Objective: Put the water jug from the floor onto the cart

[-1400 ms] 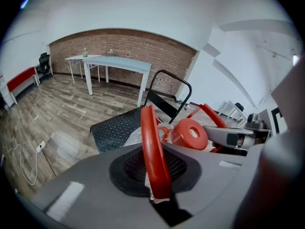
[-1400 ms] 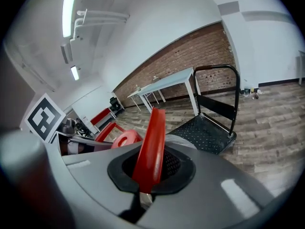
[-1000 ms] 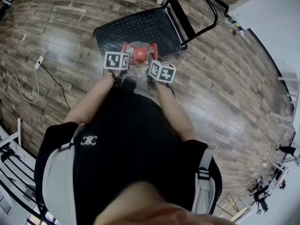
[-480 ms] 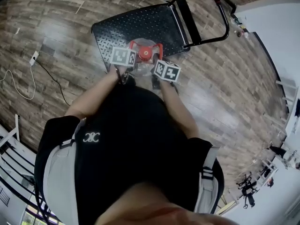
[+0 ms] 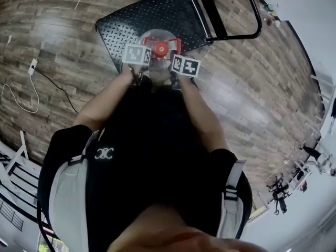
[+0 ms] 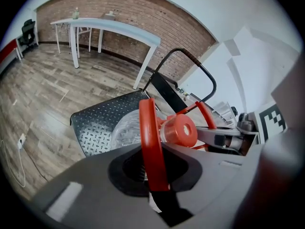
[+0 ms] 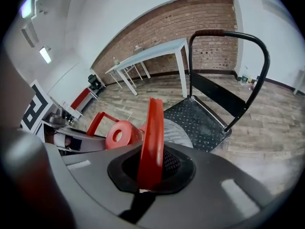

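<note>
The water jug (image 5: pixel 157 38) is clear with a red cap (image 5: pixel 161 48) and red carry handles. It hangs over the near edge of the cart's black studded deck (image 5: pixel 126 20); whether it rests on the deck I cannot tell. My left gripper (image 5: pixel 143 58) has one red handle (image 6: pixel 148 142) between its jaws, which are closing on it. My right gripper (image 5: pixel 178 62) is shut on the other red handle (image 7: pixel 152 137). The cap (image 6: pixel 180 130) sits between the two handles. Both grippers point steeply down.
The cart's black push handle (image 5: pixel 231 14) rises at its far side. A white table (image 6: pixel 114 27) stands before a brick wall behind the cart. A white cable and plug (image 5: pixel 31 67) lie on the wood floor at the left.
Both grippers have carried the jug away from my body and lower, from the floor side of the cart's edge to over its deck.
</note>
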A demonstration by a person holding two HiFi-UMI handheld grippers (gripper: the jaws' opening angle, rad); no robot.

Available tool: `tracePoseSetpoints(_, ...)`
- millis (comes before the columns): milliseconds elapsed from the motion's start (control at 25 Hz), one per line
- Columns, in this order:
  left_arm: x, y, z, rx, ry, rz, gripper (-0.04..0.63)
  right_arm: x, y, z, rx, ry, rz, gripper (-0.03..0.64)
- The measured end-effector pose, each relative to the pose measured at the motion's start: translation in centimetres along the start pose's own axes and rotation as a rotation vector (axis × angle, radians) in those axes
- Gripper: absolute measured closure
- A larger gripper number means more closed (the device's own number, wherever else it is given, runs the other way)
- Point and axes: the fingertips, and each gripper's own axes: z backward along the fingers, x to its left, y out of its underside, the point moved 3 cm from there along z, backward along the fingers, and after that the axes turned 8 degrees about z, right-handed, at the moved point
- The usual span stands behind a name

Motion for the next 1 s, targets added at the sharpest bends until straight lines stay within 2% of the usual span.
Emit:
tracePoseSetpoints(200,0.3,-0.7,-2.6,0.003,0.015,0.026,0.549,-1.5,0.0,-1.9,0.056,0.035,0.001,0.601)
tracePoseSetpoints(480,0.8,-0.1,-4.4,0.000,-0.021,0.053,0.549,-2.4,1.1,-4.1,0.088,0.029,0.052,0.601)
tracePoseSetpoints(720,1.4,1.3,-6.0,0.032,-0.050,0.010,0.541,-3.7,3.2,-5.6,0.157,0.046,0.038,0.601)
tracePoseSetpoints(1000,3.2,1.1,-5.8,0.042,-0.089,0.010,0.545,-2.9,2.9,-6.0,0.138,-0.002,0.028,0.601)
